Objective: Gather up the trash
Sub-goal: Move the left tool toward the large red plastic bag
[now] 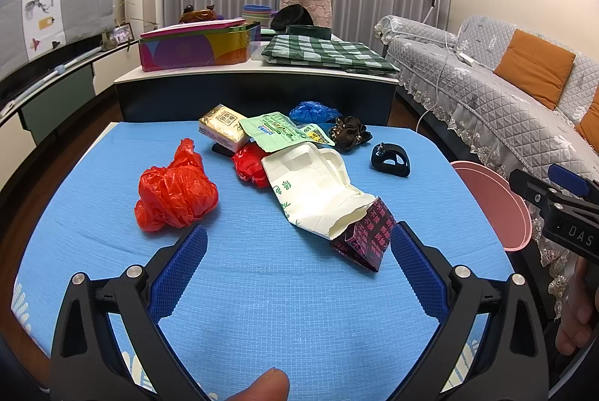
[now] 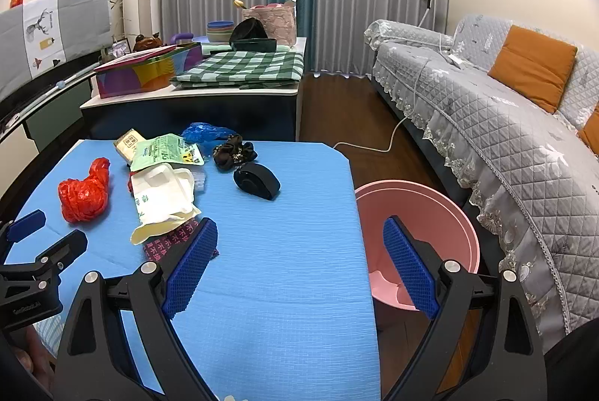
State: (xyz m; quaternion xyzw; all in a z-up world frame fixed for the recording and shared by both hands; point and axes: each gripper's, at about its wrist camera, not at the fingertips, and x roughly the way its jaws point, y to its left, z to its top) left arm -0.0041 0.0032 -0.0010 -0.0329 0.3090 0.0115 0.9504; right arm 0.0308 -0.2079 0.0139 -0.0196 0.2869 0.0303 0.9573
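Now, on the blue mat (image 1: 112, 176): red bag (image 1: 175, 189) at left | white carton (image 1: 318, 195) at middle | black strap (image 1: 390, 159) right of carton | pink bin (image 2: 419, 236) beside the mat's right edge | left gripper (image 1: 297, 262) spread wide, holds nothing | right gripper (image 2: 301, 264) spread wide, holds nothing.

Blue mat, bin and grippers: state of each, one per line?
Left gripper: open, empty.
Right gripper: open, empty.
Red plastic bag: crumpled, on mat.
White paper bag: torn open, lying flat.
Green wrapper: opened, flattened.
Pink bin: upright, no trash visible.
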